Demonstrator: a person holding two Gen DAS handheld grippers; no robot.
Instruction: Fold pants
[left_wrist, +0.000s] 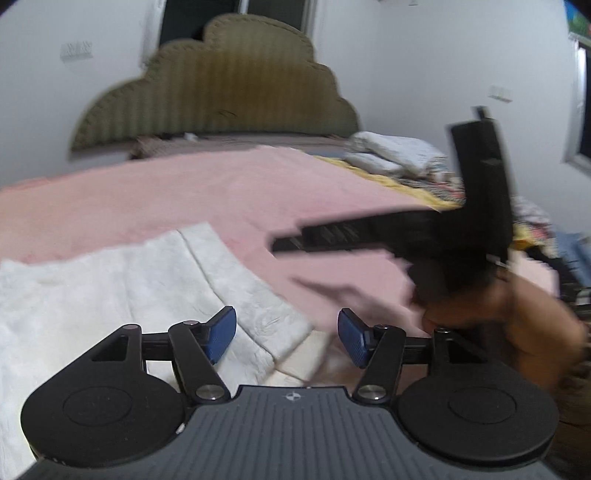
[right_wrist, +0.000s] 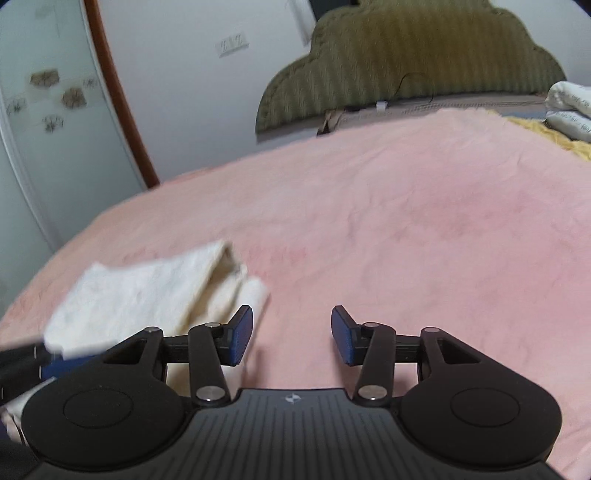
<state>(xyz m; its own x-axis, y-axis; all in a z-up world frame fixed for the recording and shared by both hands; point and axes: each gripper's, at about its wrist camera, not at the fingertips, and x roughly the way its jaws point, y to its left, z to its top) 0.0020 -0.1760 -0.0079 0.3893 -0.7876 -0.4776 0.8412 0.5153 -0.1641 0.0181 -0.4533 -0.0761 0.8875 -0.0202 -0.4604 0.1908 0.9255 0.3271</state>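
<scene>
The white pants (left_wrist: 155, 295) lie folded on the pink bedspread (left_wrist: 236, 195), their stacked layers showing at the right end. My left gripper (left_wrist: 287, 339) is open and empty, just above the pants' near right corner. In the right wrist view the pants (right_wrist: 147, 291) sit as a folded bundle at lower left. My right gripper (right_wrist: 291, 335) is open and empty over bare bedspread (right_wrist: 406, 221), to the right of the bundle. The right gripper also shows blurred in the left wrist view (left_wrist: 424, 229), held by a hand (left_wrist: 517, 314).
An olive scalloped headboard (left_wrist: 221, 85) stands at the far end of the bed. Folded white bedding (left_wrist: 391, 151) and a yellow cloth (left_wrist: 413, 184) lie at the far right. A wardrobe door with a brown edge (right_wrist: 114, 92) stands left of the bed.
</scene>
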